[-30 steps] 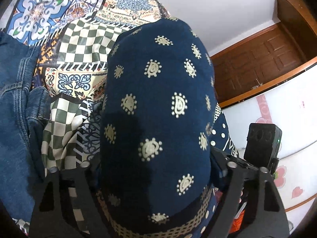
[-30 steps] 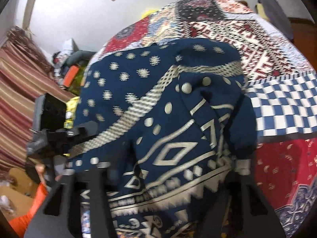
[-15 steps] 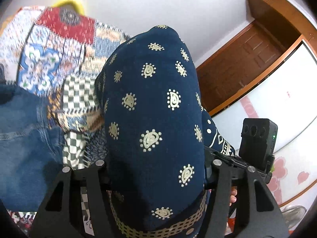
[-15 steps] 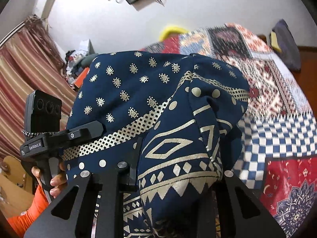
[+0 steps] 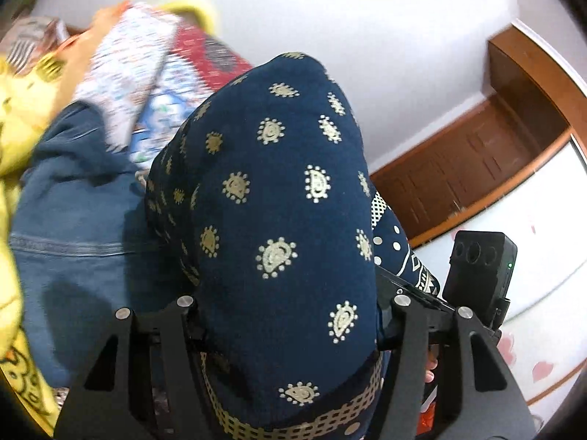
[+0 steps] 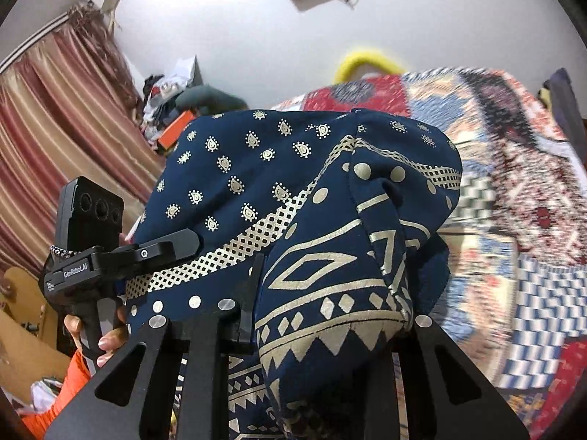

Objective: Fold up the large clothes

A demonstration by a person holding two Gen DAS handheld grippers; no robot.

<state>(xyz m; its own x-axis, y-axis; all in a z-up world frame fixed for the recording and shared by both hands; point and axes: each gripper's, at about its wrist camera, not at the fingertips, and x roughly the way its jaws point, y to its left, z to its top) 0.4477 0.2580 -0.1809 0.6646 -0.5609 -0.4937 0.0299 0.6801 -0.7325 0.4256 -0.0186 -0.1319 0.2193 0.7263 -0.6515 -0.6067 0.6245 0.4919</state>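
A navy garment with gold paisley and geometric print (image 5: 279, 220) hangs over both grippers and fills each view. My left gripper (image 5: 286, 315) is shut on its fabric; the cloth hides the fingertips. My right gripper (image 6: 323, 315) is shut on the same garment (image 6: 293, 190), which bulges over its fingers. In the right wrist view the left gripper's body (image 6: 110, 256) shows at the left, under the cloth's edge. In the left wrist view the right gripper's camera block (image 5: 477, 275) shows at the right.
A patchwork bedspread (image 6: 513, 183) lies below and behind. Blue jeans (image 5: 73, 238) and a yellow cloth (image 5: 11, 146) lie on it at the left. A wooden door (image 5: 469, 161), striped curtains (image 6: 55, 139) and a clutter pile (image 6: 168, 110) ring the room.
Both grippers have risen and tilted up with the garment; more wall and ceiling shows, and the bed has dropped lower in each view. Both grips are unchanged.
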